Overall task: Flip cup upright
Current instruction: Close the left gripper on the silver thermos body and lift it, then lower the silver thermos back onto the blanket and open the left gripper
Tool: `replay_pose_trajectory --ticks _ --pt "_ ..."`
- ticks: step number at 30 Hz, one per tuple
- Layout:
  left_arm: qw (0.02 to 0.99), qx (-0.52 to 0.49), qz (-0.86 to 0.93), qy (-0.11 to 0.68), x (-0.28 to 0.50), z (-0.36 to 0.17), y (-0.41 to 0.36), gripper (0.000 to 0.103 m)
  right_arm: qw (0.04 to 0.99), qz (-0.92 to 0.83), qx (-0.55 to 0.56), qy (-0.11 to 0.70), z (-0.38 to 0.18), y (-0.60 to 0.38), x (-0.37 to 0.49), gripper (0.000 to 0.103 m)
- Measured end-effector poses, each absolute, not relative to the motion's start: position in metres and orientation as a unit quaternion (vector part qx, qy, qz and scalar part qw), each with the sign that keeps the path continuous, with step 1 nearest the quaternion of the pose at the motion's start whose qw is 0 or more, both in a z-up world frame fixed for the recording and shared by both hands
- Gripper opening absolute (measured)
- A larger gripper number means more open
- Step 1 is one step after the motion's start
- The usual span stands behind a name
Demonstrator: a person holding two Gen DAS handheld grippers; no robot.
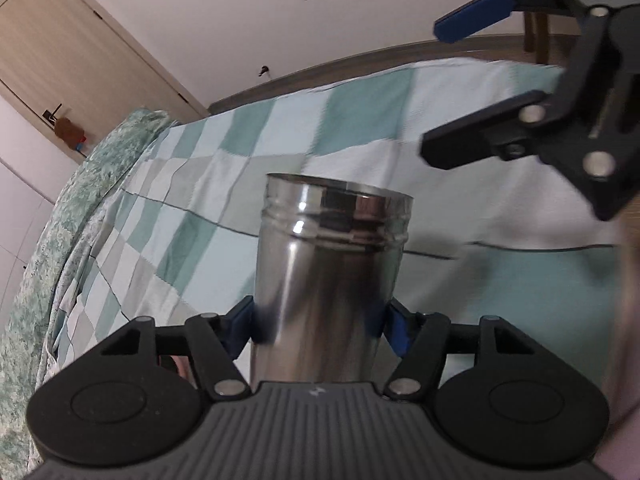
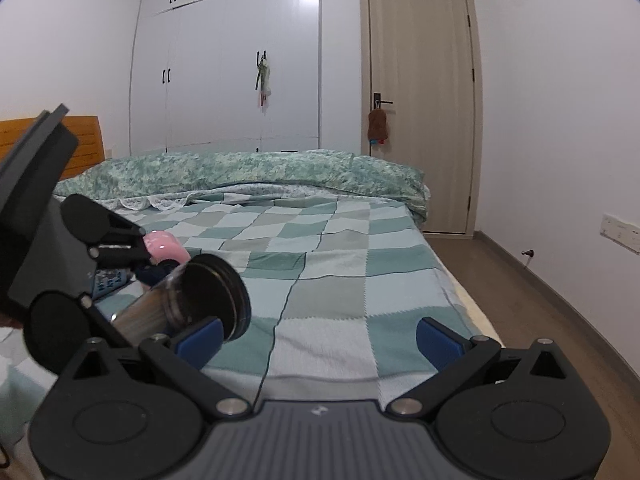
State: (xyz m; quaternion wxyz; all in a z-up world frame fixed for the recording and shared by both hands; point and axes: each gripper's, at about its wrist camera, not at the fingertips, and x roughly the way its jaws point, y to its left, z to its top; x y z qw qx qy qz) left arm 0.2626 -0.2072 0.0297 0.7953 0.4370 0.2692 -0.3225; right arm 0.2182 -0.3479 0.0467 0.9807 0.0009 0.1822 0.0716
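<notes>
A shiny steel cup [image 1: 328,272] is clamped between the blue pads of my left gripper [image 1: 320,326], its open rim pointing away from the camera, above the checked bed cover. In the right wrist view the same cup [image 2: 192,304] lies tilted in the left gripper [image 2: 158,298] at the lower left, its dark mouth facing right and lifted off the bed. My right gripper [image 2: 318,338] is open and empty over the bed; it also shows in the left wrist view [image 1: 444,92] at the upper right, apart from the cup.
The bed [image 2: 340,264] has a green and white checked cover and a rolled green quilt [image 2: 248,172] at the far side. A pink object [image 2: 166,248] lies behind the left gripper. A door [image 2: 420,108] and white wardrobe [image 2: 224,60] stand beyond.
</notes>
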Motion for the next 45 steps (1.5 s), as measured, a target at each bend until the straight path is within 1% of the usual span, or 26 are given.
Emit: replay_pose_trajectory --ticks 11,15,18,22,29,31,37,38,39,40,41,43,45 --pt "0.803 0.453 -0.283 0.265 0.159 0.062 -0.191 0.064 0.981 0.087 0.014 0.173 0.061 -0.346 0.130 0.103" --pt "0.798 0.464 -0.260 0.284 0.130 0.071 -0.176 0.064 0.981 0.102 0.018 0.167 0.064 -0.339 0.109 0.103" --pt "0.789 0.473 -0.247 0.304 0.118 0.068 -0.171 0.064 0.980 0.111 0.020 0.163 0.065 -0.335 0.098 0.103" --pt "0.784 0.465 -0.258 0.319 0.123 0.057 -0.183 0.064 0.980 0.110 0.019 0.164 0.063 -0.337 0.089 0.103" --pt "0.796 0.432 -0.276 0.323 0.174 0.033 -0.234 0.064 0.981 0.070 0.021 0.180 0.048 -0.368 0.090 0.103" --pt "0.797 0.409 -0.285 0.340 0.193 0.027 -0.245 0.064 0.981 0.055 0.021 0.187 0.042 -0.378 0.094 0.103" --pt "0.797 0.389 -0.299 0.351 0.215 -0.001 -0.251 0.064 0.977 0.025 0.021 0.209 0.025 -0.400 0.112 0.103" --pt "0.801 0.380 -0.302 0.351 0.217 0.001 -0.249 0.066 0.977 0.024 0.020 0.212 0.024 -0.401 0.114 0.103" --pt "0.807 0.369 -0.306 0.346 0.216 0.004 -0.243 0.074 0.976 0.025 0.018 0.215 0.022 -0.400 0.116 0.103" --pt "0.812 0.363 -0.306 0.339 0.214 0.008 -0.241 0.084 0.976 0.026 0.015 0.217 0.022 -0.398 0.117 0.103" --pt "0.821 0.359 -0.304 0.323 0.209 0.014 -0.235 0.103 0.976 0.027 0.011 0.217 0.023 -0.395 0.118 0.103" --pt "0.835 0.350 -0.307 0.294 0.197 0.025 -0.222 0.103 0.976 0.031 0.006 0.215 0.028 -0.389 0.119 0.103" --pt "0.844 0.332 -0.312 0.283 0.184 0.035 -0.205 0.103 0.976 0.035 0.004 0.213 0.035 -0.380 0.119 0.103"
